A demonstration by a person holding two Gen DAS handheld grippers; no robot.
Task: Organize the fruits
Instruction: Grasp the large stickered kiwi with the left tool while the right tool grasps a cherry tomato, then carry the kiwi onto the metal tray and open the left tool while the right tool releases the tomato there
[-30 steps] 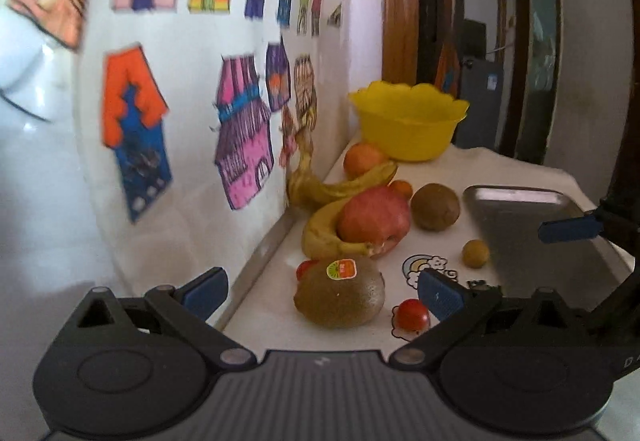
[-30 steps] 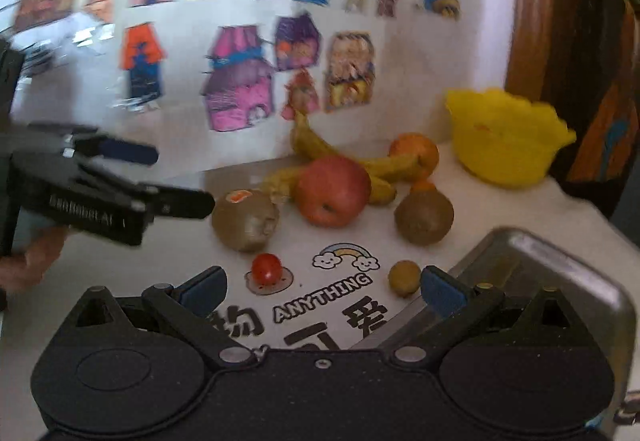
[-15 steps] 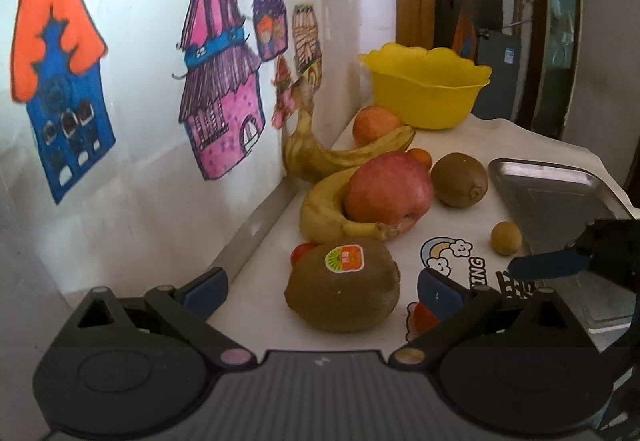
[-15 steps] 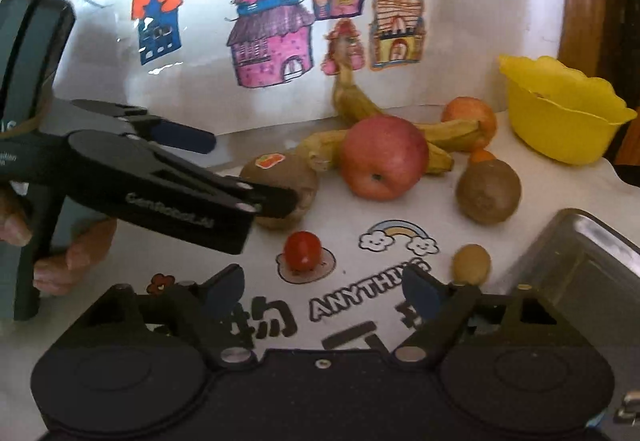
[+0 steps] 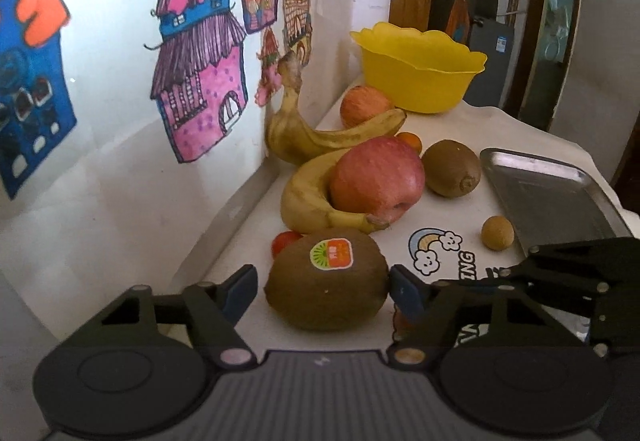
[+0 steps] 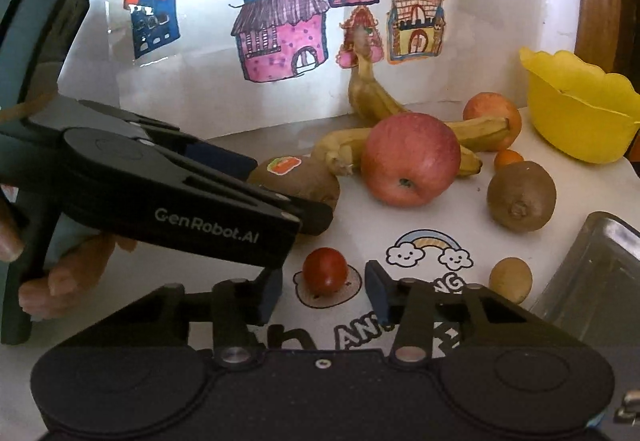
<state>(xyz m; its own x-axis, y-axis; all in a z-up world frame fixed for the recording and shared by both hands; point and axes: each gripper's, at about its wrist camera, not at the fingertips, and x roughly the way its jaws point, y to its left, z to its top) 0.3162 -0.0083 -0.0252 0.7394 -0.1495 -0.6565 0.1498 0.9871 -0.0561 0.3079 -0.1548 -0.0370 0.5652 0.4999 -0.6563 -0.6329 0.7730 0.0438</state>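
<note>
While closing, claws flanking kiwi

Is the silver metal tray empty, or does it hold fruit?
Empty, as far as visible: the silver metal tray shows only bare metal; its near end is hidden.

The right tool, jaws just closing, brackets a cherry tomato.

Wall hems the fruit pile's left; metal tray blocks its right.
</note>
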